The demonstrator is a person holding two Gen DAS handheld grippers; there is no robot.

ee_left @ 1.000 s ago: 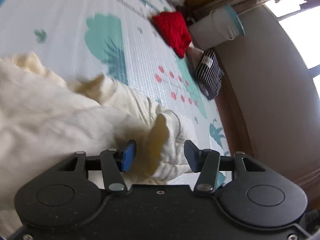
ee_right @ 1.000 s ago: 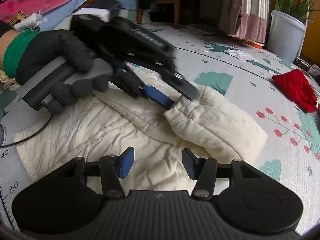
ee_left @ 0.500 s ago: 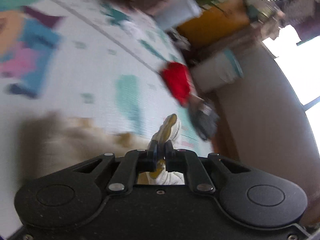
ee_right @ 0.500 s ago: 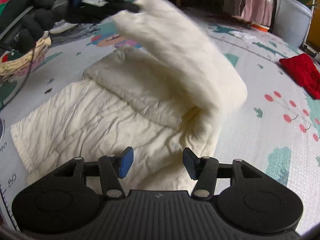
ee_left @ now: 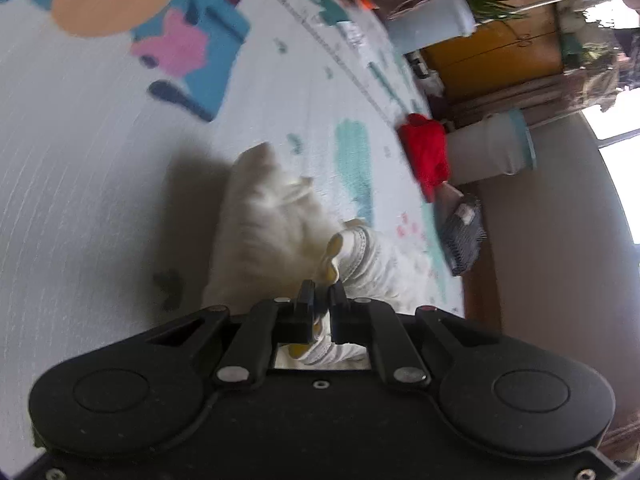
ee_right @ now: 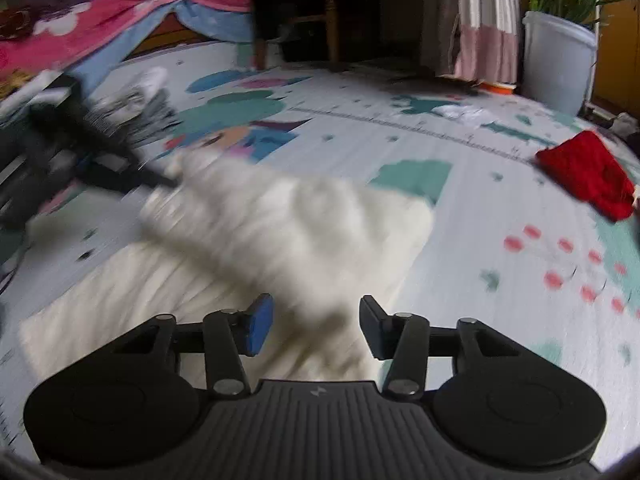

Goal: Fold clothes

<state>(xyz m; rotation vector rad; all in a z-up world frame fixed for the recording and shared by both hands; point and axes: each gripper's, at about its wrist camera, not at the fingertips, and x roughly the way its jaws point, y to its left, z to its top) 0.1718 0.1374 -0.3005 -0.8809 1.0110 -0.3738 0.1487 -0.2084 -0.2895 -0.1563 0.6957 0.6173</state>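
Printed play mat (ee_right: pixel 460 208) covers floor; bed w/ pink blanket (ee_right: pixel 120 20) at far edge, white planter (ee_right: pixel 556 60) by far-right corner. Cream garment (ee_right: pixel 280 248) mid-mat. Left gripper (ee_left: pixel 321 294) pinches its cuff; right gripper (ee_right: pixel 316 324) jaws apart, closing over it, nothing gripped.

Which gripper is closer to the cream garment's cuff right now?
Left. The left gripper is shut on the cuff itself. The right gripper, jaws closing on nothing, hovers over the cream garment, away from the cuff.
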